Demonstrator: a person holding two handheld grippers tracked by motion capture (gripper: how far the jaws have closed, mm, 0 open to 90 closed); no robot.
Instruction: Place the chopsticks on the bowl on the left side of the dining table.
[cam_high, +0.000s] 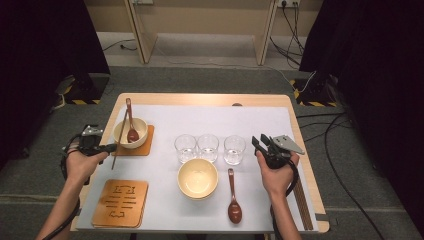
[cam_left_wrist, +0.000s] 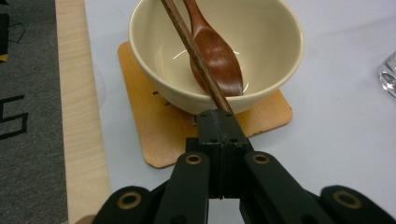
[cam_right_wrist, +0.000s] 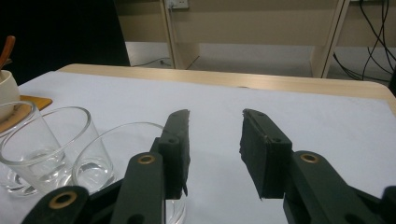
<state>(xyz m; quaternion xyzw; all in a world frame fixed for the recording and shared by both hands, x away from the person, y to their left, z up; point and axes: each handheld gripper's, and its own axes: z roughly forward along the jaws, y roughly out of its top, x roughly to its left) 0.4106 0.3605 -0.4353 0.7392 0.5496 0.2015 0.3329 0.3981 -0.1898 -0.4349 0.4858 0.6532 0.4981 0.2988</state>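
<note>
Table of pale wood across the middle of the high view, covered by a white sheet. Lower left of that frame: a wooden coaster with cut-out slots, bare. Upper left: a second coaster under a cream bowl, a brown wooden spoon standing in the bowl with its handle toward the top edge. Centre, a little below the middle: another cream bowl, empty, straight on the sheet. Just above it, a row of three clear glasses side by side, close together. Right of the centre bowl, a second brown spoon flat on the sheet, bowl end toward the bottom edge. Along the table's right edge, low in the frame, thin dark sticks, too small to name with certainty.

Left gripper at mid-left, beside the coaster with the bowl, carried in a hand rising from the bottom edge; jaws pressed together on a dark wooden chopstick. In the left gripper view, chopstick pinched at its lower end between the black pads, slanting up over the bowl's near rim and across the spoon toward the top of the frame.

Right gripper at mid-right, just right of the glasses, in the other hand. In the right gripper view, jaws about halfway apart, nothing between the pads, white sheet showing through the gap; glasses at lower left.
</note>
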